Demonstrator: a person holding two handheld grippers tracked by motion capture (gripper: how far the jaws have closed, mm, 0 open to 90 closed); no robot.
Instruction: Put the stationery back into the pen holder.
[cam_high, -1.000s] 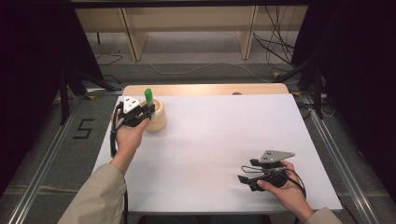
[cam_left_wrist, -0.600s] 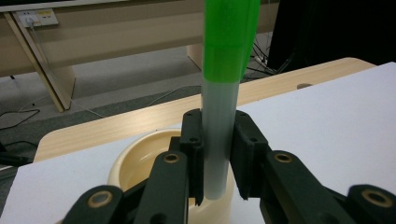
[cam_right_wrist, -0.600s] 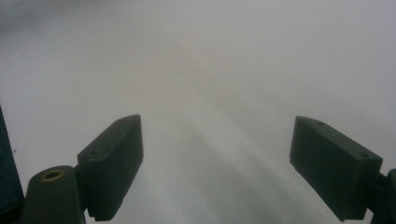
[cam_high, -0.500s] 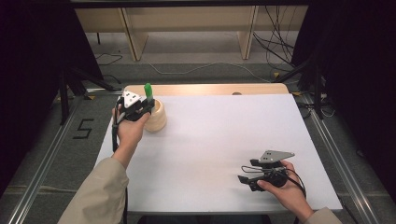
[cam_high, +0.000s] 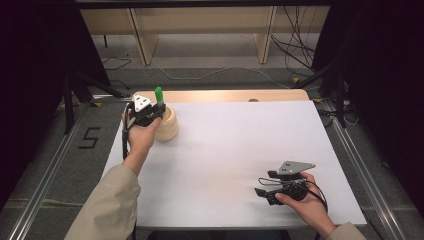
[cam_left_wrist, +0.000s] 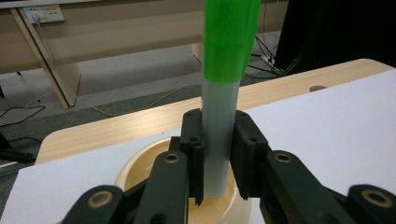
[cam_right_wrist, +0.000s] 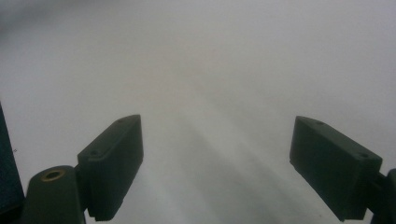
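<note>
Your left arm reaches forward along the desk's (cam_high: 235, 150) left side, sleeve to the wrist, and your left hand (cam_high: 138, 135) holds the left gripper (cam_high: 150, 114) up over the cream cup (cam_high: 167, 127) near the far left corner. Its jaws are clamped on the green-and-white marker (cam_left_wrist: 223, 107), gripping the pale lower barrel on both sides. The marker stands upright, green end up, with its lower end down inside the cup's mouth; whether it touches the bottom is hidden.

Your right hand (cam_high: 305, 200) rests low at the near right of the desk, holding the right gripper (cam_high: 265, 185) just above the white surface and pointing leftward. Its jaws stand wide apart with nothing between them but bare white desk.

The cup sits close to the left edge and just short of the wooden strip along the far edge. The broad white middle of the desk lies open between your two grippers, which are well apart.
</note>
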